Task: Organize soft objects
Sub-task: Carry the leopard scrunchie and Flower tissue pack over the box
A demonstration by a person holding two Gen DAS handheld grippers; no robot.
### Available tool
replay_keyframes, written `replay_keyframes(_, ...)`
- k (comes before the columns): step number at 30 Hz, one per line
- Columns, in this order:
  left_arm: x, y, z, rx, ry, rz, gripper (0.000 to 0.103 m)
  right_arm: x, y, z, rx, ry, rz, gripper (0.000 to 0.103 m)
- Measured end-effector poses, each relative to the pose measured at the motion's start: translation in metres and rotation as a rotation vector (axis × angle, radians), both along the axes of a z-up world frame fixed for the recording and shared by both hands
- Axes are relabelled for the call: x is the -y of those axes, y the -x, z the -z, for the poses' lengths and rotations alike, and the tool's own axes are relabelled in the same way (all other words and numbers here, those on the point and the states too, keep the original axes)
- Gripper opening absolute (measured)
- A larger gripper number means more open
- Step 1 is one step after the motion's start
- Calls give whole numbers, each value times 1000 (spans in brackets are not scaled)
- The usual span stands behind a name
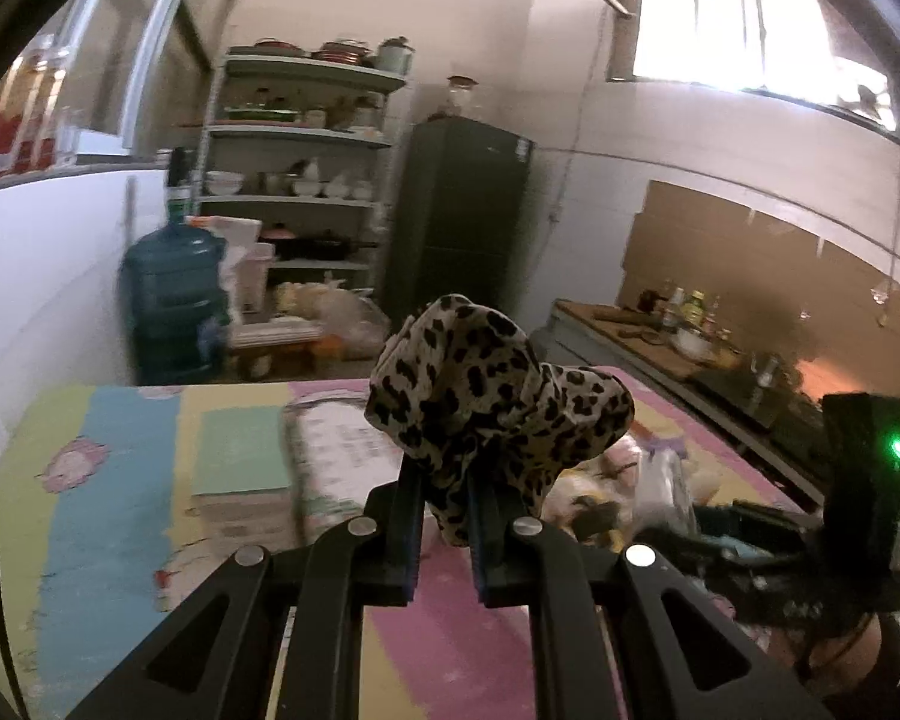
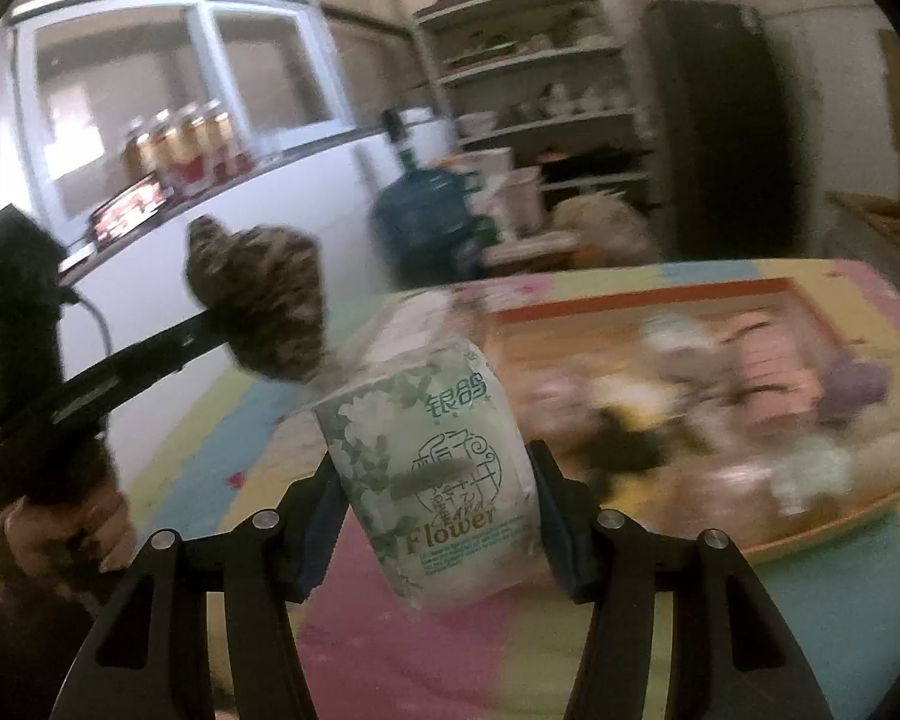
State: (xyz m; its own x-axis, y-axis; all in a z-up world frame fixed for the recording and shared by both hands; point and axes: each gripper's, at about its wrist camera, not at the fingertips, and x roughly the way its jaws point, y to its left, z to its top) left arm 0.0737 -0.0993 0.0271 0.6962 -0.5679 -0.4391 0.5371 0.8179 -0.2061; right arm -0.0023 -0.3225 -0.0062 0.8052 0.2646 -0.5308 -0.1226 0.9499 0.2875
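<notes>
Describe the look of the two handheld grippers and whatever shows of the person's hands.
Both grippers, left gripper and right gripper, are matte black linkage frames with silver rivets and blue-padded fingers. The right unit's black body carries a green light. A bare hand shows.

"Flower" — on tissue pack

light: bright day glare from the high window, washed white | room: dim, soft shadows | blur: right view smeared, tray fuzzy | edges: bent round, black corners
</notes>
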Motion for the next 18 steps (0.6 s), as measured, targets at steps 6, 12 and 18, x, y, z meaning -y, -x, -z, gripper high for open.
replay_keyframes(6, 44, 0, 1, -17, 7, 79, 13, 53, 5, -6, 16, 42, 128, 59)
replay_keyframes(12, 92, -2, 9, -39, -4, 155, 13, 101, 8, -2, 4, 68, 222, 59)
replay_keyframes(18, 131, -11, 26, -86, -47, 190, 13, 128, 5, 5, -21, 93, 271, 59)
